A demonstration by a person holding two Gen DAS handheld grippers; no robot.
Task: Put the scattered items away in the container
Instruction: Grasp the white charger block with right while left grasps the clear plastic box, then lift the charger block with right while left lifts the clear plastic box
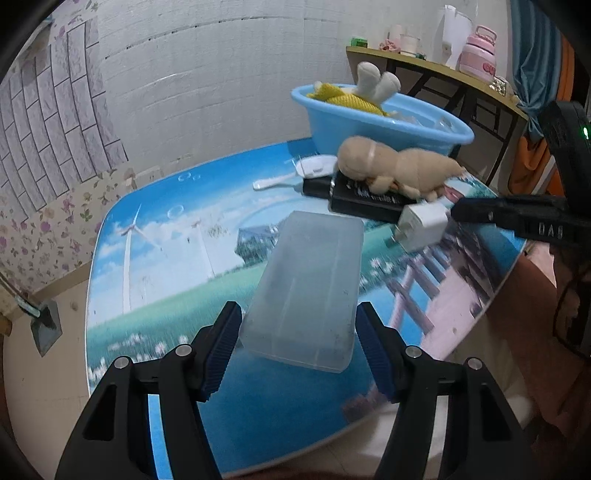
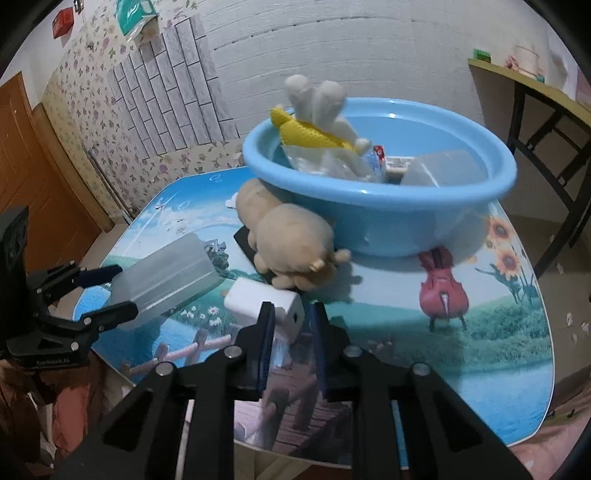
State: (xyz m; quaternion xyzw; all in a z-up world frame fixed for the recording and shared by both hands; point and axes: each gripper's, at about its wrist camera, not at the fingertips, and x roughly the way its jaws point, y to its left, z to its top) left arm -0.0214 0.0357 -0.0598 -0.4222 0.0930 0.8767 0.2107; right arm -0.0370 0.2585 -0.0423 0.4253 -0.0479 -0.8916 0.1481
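Basin (image 2: 388, 221): blue, at counter's (image 2: 517, 332) far edge, holding plush and clear boxes.
Left gripper (image 1: 297, 345): jaws clamped on frosted box (image 1: 306, 284), lifted off the counter.
Right gripper (image 2: 291, 325): jaws nearly together on white charger (image 2: 258, 299).
Left view only: white brush (image 1: 291, 173) behind tan plush (image 1: 391, 166).

A lived-in room of a home. Floral wallpaper (image 2: 122, 122) and brick-pattern panels (image 1: 55, 110) cover the walls, with a wooden door (image 2: 33, 177) at the left. A far side table (image 1: 443, 70) holds a pink flask (image 1: 479, 53) and a white jug (image 1: 452, 35); a blue curtain (image 1: 533, 55) hangs at the right.
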